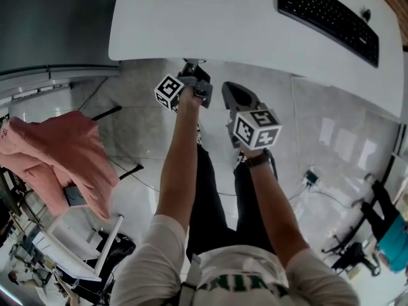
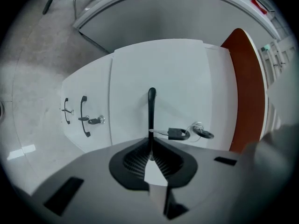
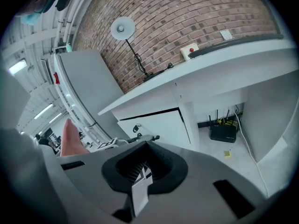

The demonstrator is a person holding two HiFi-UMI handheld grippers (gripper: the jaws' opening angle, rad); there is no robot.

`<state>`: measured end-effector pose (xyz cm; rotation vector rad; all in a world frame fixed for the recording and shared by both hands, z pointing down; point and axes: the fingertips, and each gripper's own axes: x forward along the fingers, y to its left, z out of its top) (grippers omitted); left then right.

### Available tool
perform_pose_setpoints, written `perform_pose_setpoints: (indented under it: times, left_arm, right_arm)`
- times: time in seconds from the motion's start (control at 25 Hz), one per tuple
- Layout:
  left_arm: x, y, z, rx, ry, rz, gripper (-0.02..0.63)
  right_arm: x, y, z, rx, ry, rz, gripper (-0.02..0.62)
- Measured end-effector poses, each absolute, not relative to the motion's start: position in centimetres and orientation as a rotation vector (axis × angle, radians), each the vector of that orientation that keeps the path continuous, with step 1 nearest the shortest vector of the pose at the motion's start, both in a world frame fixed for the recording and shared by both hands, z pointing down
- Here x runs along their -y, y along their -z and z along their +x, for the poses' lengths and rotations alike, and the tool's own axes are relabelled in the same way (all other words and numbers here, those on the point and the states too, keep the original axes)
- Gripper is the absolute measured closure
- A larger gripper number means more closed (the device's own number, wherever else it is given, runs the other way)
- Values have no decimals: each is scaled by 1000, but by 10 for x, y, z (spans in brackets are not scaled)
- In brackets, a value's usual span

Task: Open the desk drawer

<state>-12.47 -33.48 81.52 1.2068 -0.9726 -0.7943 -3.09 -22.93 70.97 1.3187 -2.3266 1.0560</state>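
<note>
Right now the person is holding 2 tools low under the edge of the white tabletop. The left hand-held gripper is pinching the black handle of the drawer, with its jaws pressing onto the bar. The drawer is sitting in the white cabinet beneath the tabletop, its front looking shut. A key with a black fob is hanging in the lock just beside the handle. The right hand-held gripper is hovering near the left one, jaws pressed together on nothing. A black keyboard is lying on the tabletop.
</note>
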Motion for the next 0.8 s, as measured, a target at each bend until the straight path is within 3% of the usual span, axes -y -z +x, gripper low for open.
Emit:
perform_pose_setpoints:
  times: [0.8]
  left_arm:
    - [331,-813,-126,1002,785,1189,588]
  right_arm:
    - [228,-690,-43,2431,-1051,1274,592]
